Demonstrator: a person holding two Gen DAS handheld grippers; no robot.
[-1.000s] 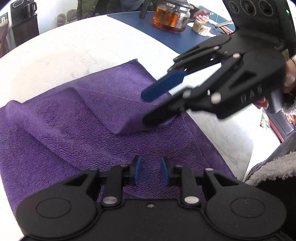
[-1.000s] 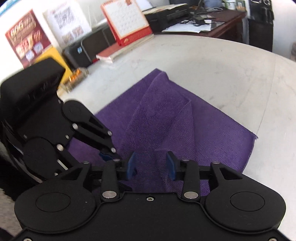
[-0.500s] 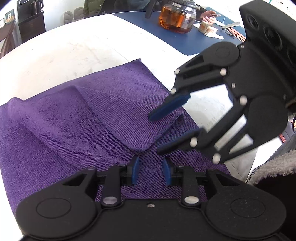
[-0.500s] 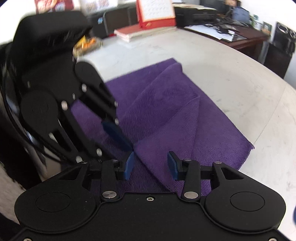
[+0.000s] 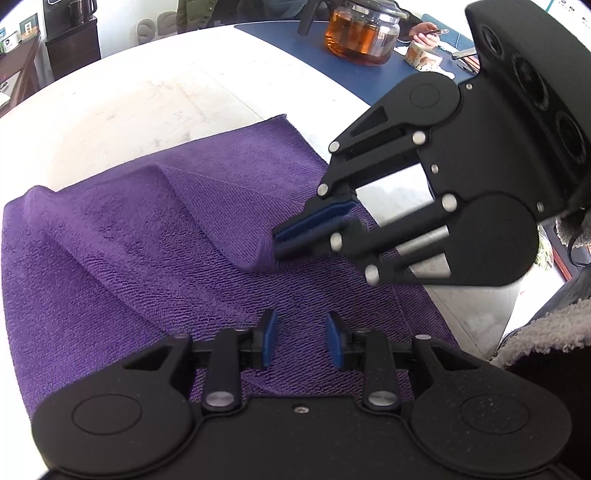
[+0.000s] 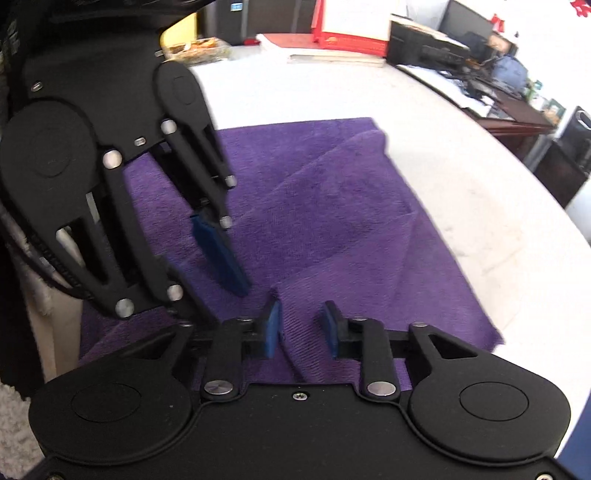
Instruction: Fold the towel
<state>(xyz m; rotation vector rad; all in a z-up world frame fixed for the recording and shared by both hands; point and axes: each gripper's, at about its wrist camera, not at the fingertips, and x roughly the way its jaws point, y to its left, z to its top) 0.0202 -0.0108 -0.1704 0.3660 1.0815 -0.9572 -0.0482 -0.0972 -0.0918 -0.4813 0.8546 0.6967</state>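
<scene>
Towel [image 5: 140, 258], purple terry with a fine ribbed weave, lies on my white table [image 5: 155, 96], its near edge running along the table's near edge. A flap of it is doubled over, forming a soft rounded ridge across the middle.

My right tongs [image 5: 291, 242] show pressed together in the left wrist view, the blue pads nipping the tip of that folded ridge. In the right wrist view the same tongs [image 6: 301, 330] look parted, with a crease of cloth between the pads, so I cannot say for sure how hard they grip.

My left tongs [image 5: 300, 341] are spread, hovering just above the flat cloth near the table's near edge, holding nothing. They are black plastic with blue rubber pads and silver pivot pins.

Toward the far right edge a glass teapot [image 5: 360, 35] of amber tea stands on a blue mat [image 5: 314, 51]. I can read no lettering anywhere; the red-framed card [image 6: 351, 26] beyond the far edge is too blurred.
</scene>
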